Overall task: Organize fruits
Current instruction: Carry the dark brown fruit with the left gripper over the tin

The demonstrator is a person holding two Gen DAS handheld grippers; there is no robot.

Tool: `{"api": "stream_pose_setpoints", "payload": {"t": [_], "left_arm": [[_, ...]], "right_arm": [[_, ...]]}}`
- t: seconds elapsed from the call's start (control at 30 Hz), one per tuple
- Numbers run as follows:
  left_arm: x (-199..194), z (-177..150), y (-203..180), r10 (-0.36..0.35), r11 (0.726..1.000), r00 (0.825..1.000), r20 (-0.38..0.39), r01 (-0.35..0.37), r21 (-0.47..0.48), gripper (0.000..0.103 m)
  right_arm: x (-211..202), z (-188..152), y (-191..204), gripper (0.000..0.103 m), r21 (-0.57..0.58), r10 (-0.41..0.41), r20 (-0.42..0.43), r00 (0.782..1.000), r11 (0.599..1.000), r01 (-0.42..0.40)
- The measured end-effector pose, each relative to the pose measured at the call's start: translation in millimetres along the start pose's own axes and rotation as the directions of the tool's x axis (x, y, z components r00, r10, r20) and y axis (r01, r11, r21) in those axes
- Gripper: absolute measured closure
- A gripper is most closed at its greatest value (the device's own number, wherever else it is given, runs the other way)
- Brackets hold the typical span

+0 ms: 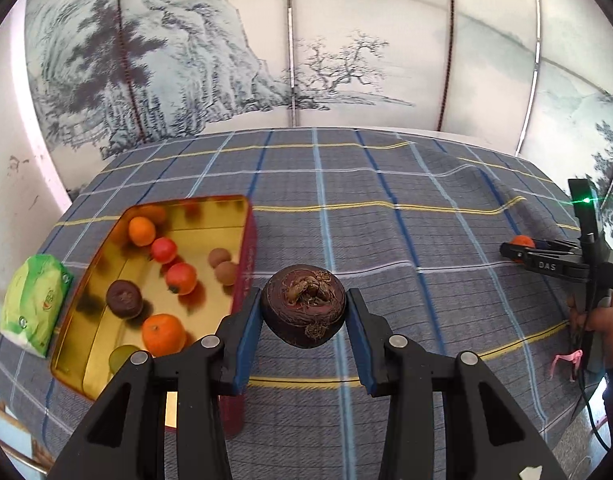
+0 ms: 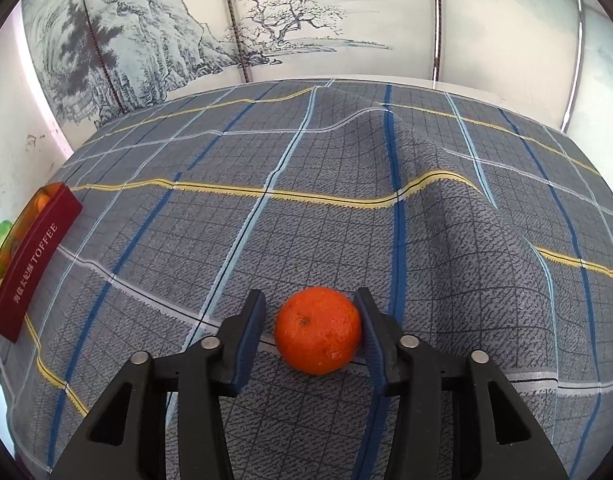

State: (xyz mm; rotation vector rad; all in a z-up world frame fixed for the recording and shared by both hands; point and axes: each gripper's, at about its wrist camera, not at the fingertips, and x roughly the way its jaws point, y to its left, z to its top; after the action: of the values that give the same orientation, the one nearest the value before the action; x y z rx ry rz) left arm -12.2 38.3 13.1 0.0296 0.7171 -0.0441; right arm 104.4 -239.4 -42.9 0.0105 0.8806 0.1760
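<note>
Toffee tin [image 1: 242, 268] of fruit left, green packet [image 1: 34, 300] beyond it

I see open plaid cloth [image 1: 386, 240] across the middle of the left view. The tin [image 1: 242, 264] crowds the left side, its red wall just beside my path, with a green packet [image 1: 34, 300] beyond. A cloth ridge [image 2: 426, 152] rises upper right.

Tin [image 1: 242, 276] left of water chestnut [image 1: 304, 306], apparently touching.
</note>
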Motion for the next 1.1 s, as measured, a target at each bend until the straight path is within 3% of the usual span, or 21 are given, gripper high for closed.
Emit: {"api": "stream_pose_setpoints", "payload": {"t": [0.6, 0.77, 1.1], "left_arm": [[3, -14, 40, 0.067, 0.996, 0.998, -0.022, -0.068, -0.059, 0.066], [3, -17, 47, 0.08, 0.994, 0.996, -0.026, -0.082, -0.07, 0.066], [0, -22, 66, 0.12, 0.988, 0.992, -0.038, -0.123, -0.092, 0.066]], "right_arm": [[2, 0, 8, 0.045, -0.048, -0.031, -0.01, 0.999, 0.998, 0.03], [-1, -1, -1, 0.055, -0.007, -0.022, 0.001, 1.0, 1.0, 0.022], [-1, -1, -2, 0.057, -0.011, -0.037, 0.001, 0.999, 0.999, 0.037]]}}
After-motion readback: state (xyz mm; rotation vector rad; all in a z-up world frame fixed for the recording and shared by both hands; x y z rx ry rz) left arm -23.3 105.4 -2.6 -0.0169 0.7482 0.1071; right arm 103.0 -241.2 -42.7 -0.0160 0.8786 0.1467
